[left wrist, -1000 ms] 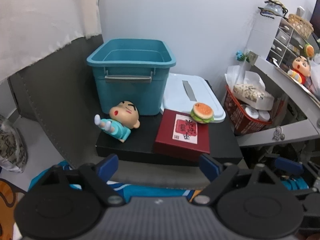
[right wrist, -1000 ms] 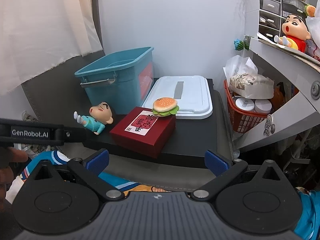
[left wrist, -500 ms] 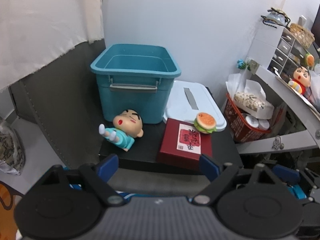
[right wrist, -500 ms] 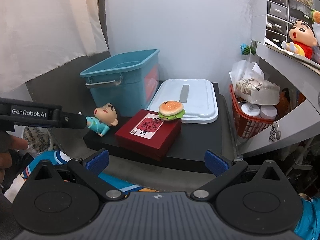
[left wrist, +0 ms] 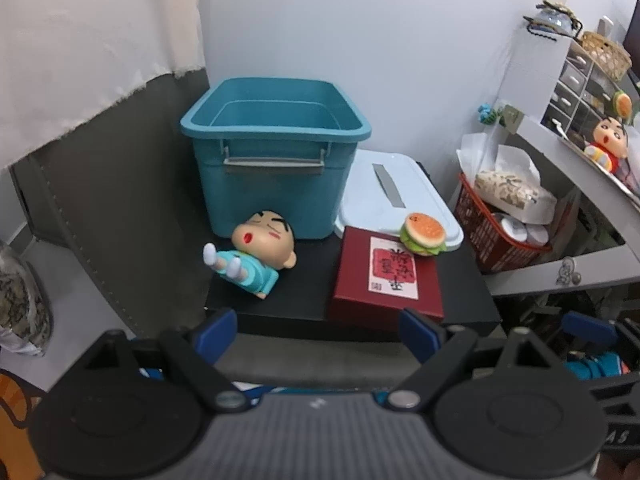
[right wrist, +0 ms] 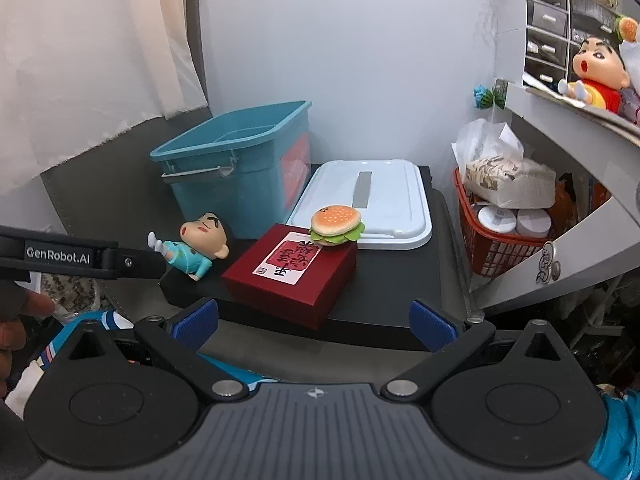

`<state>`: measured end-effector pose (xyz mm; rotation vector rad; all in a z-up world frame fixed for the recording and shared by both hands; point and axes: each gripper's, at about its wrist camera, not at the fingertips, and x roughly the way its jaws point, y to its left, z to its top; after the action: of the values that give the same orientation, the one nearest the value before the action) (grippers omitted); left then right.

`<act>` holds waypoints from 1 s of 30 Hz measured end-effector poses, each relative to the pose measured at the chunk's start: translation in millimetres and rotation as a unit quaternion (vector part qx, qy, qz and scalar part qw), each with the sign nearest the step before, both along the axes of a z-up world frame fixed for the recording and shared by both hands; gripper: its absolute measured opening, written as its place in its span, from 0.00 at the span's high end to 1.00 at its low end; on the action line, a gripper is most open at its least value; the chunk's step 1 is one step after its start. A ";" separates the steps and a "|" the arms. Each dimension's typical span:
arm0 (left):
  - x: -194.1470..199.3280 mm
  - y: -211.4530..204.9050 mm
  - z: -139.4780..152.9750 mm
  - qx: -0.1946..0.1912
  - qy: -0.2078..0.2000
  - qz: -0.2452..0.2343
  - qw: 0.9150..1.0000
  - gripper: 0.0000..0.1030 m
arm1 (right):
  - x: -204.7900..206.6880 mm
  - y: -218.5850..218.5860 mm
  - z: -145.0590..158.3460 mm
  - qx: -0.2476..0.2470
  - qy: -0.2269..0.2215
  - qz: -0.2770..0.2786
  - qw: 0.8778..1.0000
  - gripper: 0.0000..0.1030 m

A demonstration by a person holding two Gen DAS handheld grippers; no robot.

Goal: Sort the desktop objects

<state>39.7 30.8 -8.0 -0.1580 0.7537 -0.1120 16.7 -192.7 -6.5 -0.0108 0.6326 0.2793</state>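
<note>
Both views have backed off a bit over the last second: desk items sit smaller and higher in frame, nothing on the desk has shifted.

Left tongs: blue pads wide apart, holding nothing, hovering short of the front edge of the black desk. Right tongs: also spread wide, nothing held, same standoff from the desk edge.

Layout on desk:
- teal storage bin at back left, open top, grey handle facing the left camera.
- white lid flat beside the bin on its right, grey strip down the middle.
- cartoon boy figurine in a teal outfit lying on its back in front of the bin, feet toward desk's left edge. Sits just ahead of the left pad of the left tongs.
- dark red box with a white-and-red label, near the front edge, right of the figurine, ahead of the right pad of the left tongs.
- toy hamburger on the box's far corner, against the lid's edge.

In the right wrist view the left tongs' finger reaches in from the left, tip just beside the figurine's feet; can't tell if touching.

Red basket off the desk's right.
</note>
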 end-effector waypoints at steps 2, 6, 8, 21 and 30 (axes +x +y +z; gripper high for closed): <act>2.3 1.2 -1.1 0.002 0.000 -0.001 1.000 0.13 | 3.8 -0.5 -0.2 0.004 0.006 -0.001 1.000 0.00; 7.6 2.8 -3.2 0.003 0.001 -0.002 1.000 0.12 | 9.8 0.6 1.0 0.001 0.011 -0.001 1.000 0.00; 10.4 3.1 -4.9 0.002 0.003 -0.003 1.000 0.12 | 12.7 0.5 2.1 0.001 0.017 0.001 1.000 0.00; 22.9 -0.2 -6.2 0.003 0.012 -0.018 1.000 0.12 | 39.4 0.5 26.5 -0.025 0.043 0.026 0.998 0.00; 35.8 1.9 -2.3 0.009 0.015 -0.014 1.000 0.12 | 55.4 5.2 25.8 -0.016 0.041 0.038 0.998 0.00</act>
<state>75.6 32.7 -10.3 -0.1322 0.7874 -0.1305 72.1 -187.5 19.3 -0.0546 0.7185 0.3440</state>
